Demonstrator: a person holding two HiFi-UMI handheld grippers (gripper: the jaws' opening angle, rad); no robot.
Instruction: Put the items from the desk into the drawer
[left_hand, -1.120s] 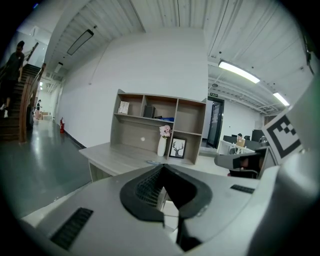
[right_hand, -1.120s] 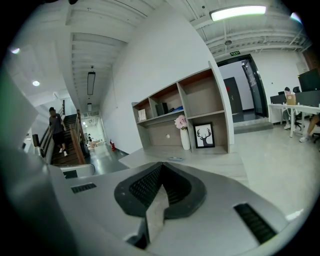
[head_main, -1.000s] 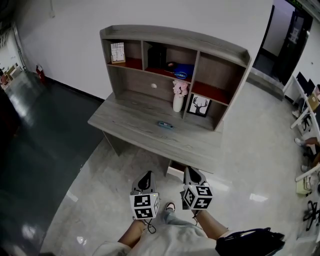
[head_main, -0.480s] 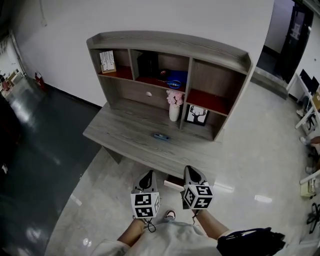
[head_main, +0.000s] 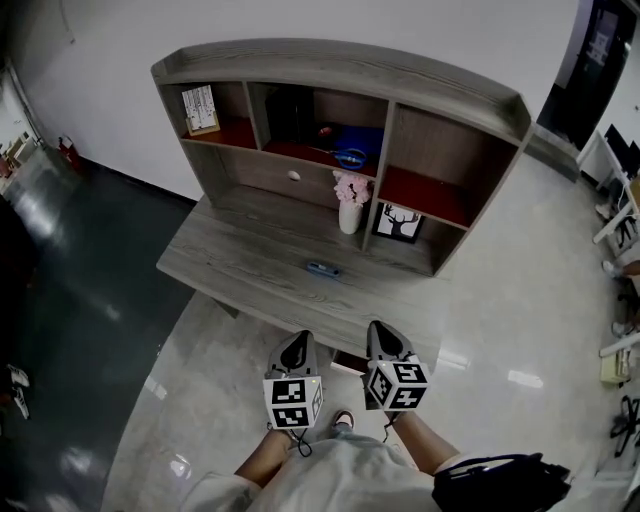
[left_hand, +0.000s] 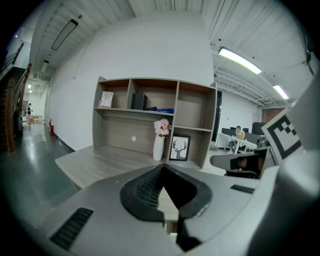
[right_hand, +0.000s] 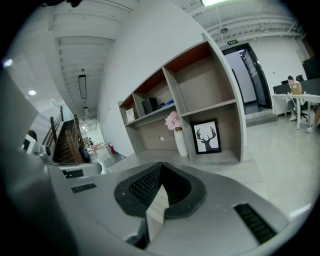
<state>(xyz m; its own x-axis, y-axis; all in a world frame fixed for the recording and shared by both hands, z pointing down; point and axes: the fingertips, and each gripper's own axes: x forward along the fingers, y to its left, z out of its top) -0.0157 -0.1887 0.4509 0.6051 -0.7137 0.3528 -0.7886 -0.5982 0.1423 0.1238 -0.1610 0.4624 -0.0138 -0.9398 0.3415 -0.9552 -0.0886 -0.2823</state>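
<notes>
So, left gripper (head_main: 295, 345): jaws pinched together, nothing in them
right gripper (head_main: 384, 338): same deal, jaws closed, empty
small flat blue item (head_main: 323, 268): lying on grey wood-grain counter (head_main: 230, 255), well apart from both grippers
white-knobbed grey drawer (head_main: 293, 176): closed, behind it

Grey wood-grain desk (head_main: 250, 265), white vase (head_main: 349, 216), pink flowers (head_main: 350, 187), black-and-white deer picture (head_main: 397, 222), blue item (head_main: 322, 268), red shelf floors (head_main: 425, 195)

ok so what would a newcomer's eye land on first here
The grey wooden desk with its shelf unit fills the middle, a white vase of pink flowers and a framed deer picture at its back. A small blue item lies in the open on the desktop. Below, the left gripper and right gripper point at the desk, jaws together, empty.
</notes>
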